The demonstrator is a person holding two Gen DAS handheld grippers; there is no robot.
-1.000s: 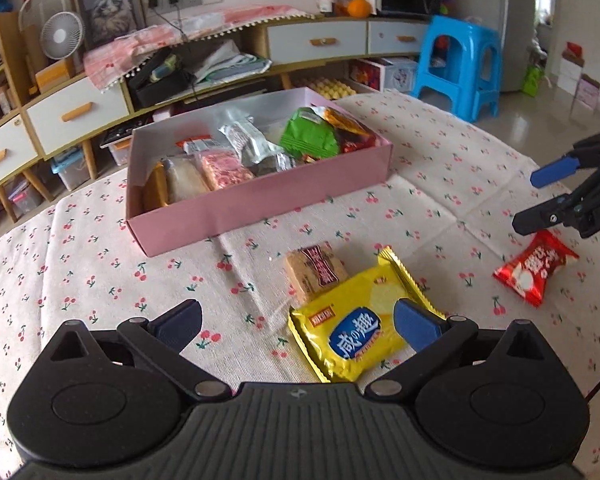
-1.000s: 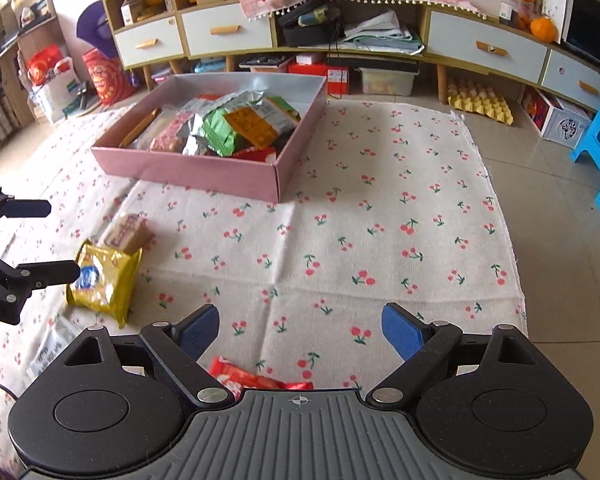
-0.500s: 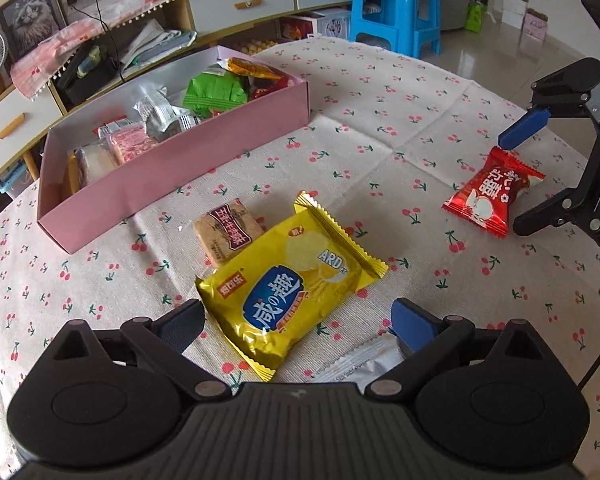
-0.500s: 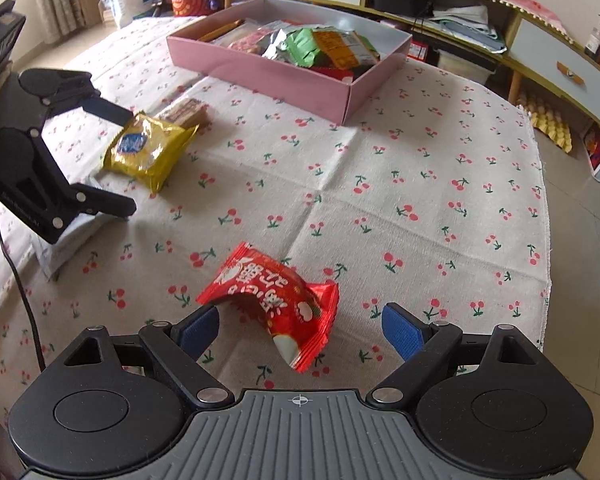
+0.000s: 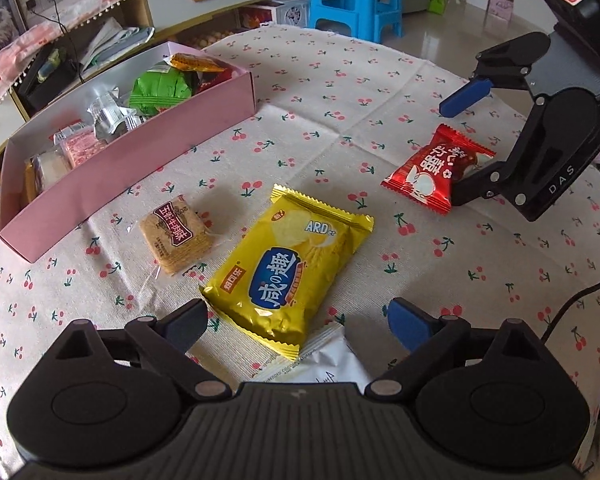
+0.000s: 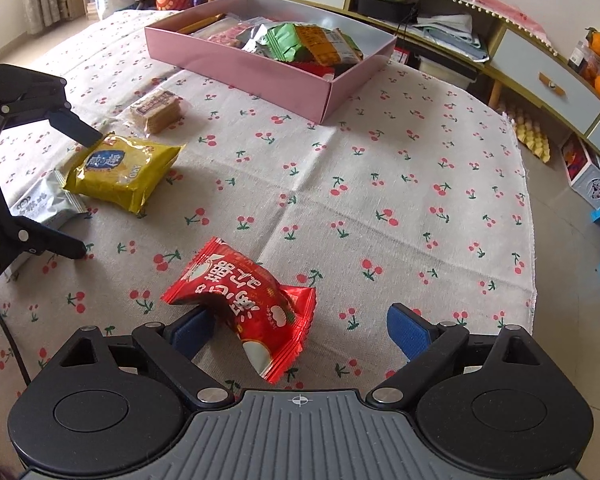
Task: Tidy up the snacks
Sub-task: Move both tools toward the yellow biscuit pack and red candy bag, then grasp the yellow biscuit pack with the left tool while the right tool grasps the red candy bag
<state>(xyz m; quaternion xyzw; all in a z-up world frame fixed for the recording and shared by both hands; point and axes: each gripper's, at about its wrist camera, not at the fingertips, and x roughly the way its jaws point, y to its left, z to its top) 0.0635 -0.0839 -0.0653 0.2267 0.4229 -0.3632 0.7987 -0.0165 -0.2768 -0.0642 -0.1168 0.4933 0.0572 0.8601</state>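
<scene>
Two grippers poised for pickup: left gripper [image 5: 298,322] spread over yellow packet [image 5: 288,268], right gripper [image 6: 300,330] just widened, straddling red packet [image 6: 246,302]. Next: close, carry to pink box [image 5: 148,168].

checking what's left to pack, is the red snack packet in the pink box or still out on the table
Out. The red snack packet lies on the cherry-print tablecloth, well apart from the pink box, between the right gripper's open jaws.
</scene>
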